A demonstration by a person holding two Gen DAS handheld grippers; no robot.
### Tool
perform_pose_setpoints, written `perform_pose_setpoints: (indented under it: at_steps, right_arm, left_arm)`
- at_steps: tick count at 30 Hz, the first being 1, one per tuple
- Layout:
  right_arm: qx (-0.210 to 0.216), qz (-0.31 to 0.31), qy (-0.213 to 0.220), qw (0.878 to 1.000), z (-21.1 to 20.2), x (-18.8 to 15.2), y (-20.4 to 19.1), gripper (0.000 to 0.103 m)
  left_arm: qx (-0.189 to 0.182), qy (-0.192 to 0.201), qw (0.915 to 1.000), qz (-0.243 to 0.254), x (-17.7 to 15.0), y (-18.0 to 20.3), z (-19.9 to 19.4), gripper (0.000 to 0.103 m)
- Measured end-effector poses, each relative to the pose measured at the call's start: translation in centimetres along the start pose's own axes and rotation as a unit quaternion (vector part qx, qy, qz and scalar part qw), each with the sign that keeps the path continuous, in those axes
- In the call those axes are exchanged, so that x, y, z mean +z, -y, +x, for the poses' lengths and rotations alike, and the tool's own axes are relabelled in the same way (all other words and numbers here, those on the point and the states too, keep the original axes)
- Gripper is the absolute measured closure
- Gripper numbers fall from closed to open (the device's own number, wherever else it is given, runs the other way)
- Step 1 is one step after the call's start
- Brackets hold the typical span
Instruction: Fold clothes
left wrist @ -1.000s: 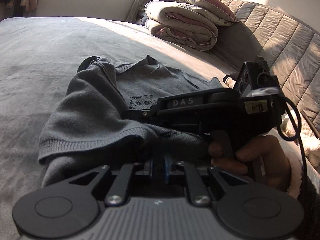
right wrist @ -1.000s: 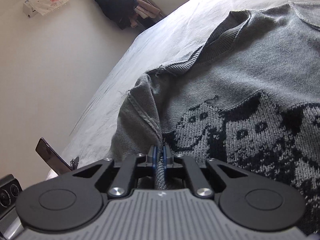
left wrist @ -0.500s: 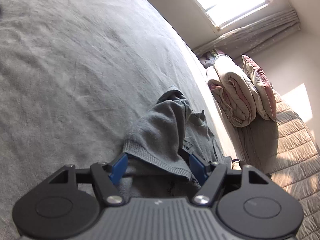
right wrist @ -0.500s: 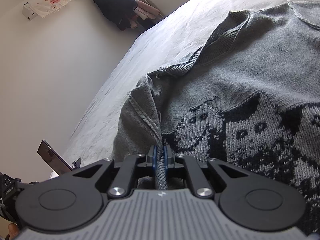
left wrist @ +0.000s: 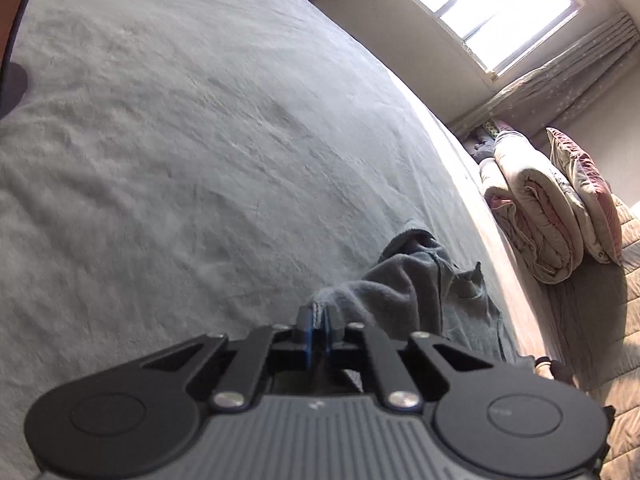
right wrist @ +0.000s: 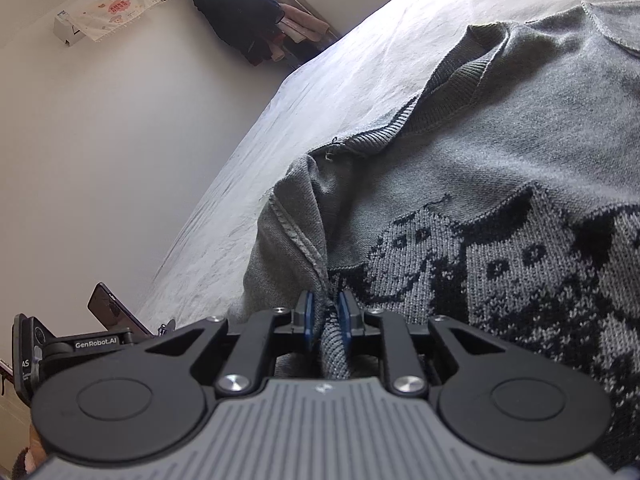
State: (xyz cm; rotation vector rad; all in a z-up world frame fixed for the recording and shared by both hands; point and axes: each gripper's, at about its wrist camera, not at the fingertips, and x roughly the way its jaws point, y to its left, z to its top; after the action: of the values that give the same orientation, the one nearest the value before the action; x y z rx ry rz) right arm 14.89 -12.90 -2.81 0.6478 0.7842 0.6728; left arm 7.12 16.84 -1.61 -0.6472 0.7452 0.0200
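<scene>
L tongs reclamped on sweater cuff; R tongs opening.

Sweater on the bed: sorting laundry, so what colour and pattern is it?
Grey knit sweater with a black cat-face pattern; the right wrist view shows it best.

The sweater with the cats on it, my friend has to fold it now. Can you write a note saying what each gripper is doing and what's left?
Left gripper: shut on the ribbed edge of the grey cat sweater.
Right gripper: jaws opening, a fold of the knit between the pads but no longer squeezed.
Where: sweater lies on the grey bed, pattern side up, neckline away from the right gripper; a folded duvet sits by the headboard.
Done: one part is bunched over the body; nothing neatly folded yet.
Left: probably lay the held edge flat, fold the sides in, then fold in half.
</scene>
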Motion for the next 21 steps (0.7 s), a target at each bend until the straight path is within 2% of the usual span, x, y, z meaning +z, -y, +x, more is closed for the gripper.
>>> perform_pose_setpoints:
  at_steps: [3,5,9,12,15,18,19,21]
  right_arm:
    - [0.008,0.004,0.003,1.000,-0.2,0.1,0.1,0.077]
    - [0.010,0.004,0.003,1.000,-0.2,0.1,0.1,0.075]
    - [0.010,0.003,0.003,1.000,-0.2,0.1,0.1,0.075]
    - [0.010,0.002,0.003,1.000,-0.4,0.1,0.4,0.075]
    - [0.010,0.000,0.003,1.000,-0.5,0.0,0.4,0.074]
    - [0.010,0.000,0.003,1.000,-0.5,-0.1,0.4,0.074]
    - [0.010,-0.001,0.003,1.000,-0.5,-0.1,0.4,0.074]
    - [0.010,-0.001,0.003,1.000,-0.5,-0.2,0.4,0.074]
  left_arm:
    - [0.060,0.031,0.9963,0.052,2.4,0.8,-0.5,0.098]
    - [0.104,0.048,0.9893,0.091,4.0,1.2,-0.7,0.098]
    - [0.187,0.083,0.9645,0.167,7.6,2.0,-0.4,0.098]
    - [0.226,0.097,0.9469,0.207,10.3,2.2,0.5,0.099]
    - [0.276,0.120,0.9199,0.252,12.0,2.7,1.7,0.103]
    - [0.302,0.125,0.9046,0.274,13.3,2.7,3.1,0.103]
    - [0.302,0.121,0.9053,0.274,13.7,2.6,3.5,0.103]
    - [0.269,0.105,0.9206,0.263,14.3,2.5,4.2,0.101]
